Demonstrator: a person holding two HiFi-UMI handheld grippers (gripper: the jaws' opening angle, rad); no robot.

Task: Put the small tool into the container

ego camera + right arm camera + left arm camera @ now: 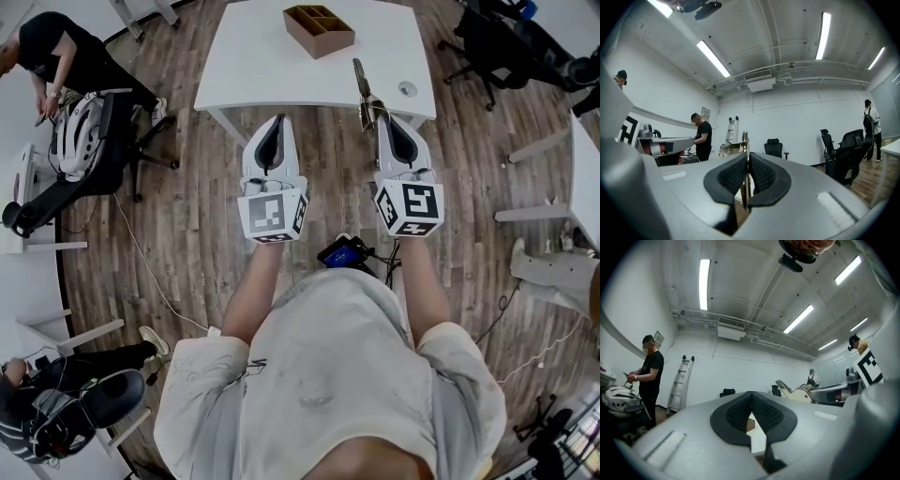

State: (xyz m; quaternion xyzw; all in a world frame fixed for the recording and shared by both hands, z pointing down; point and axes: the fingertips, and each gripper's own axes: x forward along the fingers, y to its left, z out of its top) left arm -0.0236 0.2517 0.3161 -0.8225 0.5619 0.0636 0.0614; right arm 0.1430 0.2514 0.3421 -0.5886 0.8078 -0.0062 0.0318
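While right gripper (383, 117) fingers clench thin metal tool (362, 86), tool juts forward over worktop (253, 66) near edge; container (319, 30) sits at far edge. Tool likely light, stiff, slick: flat-face pinch suits it, though long overhang may pivot. Left gripper (273, 124) fingers pressed together, empty.

Glossy metal tool (363, 86), wooden container (319, 29), matt table (258, 56).

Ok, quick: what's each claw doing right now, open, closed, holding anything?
Left claw: closed, empty.
Right claw: closed on the small tool.
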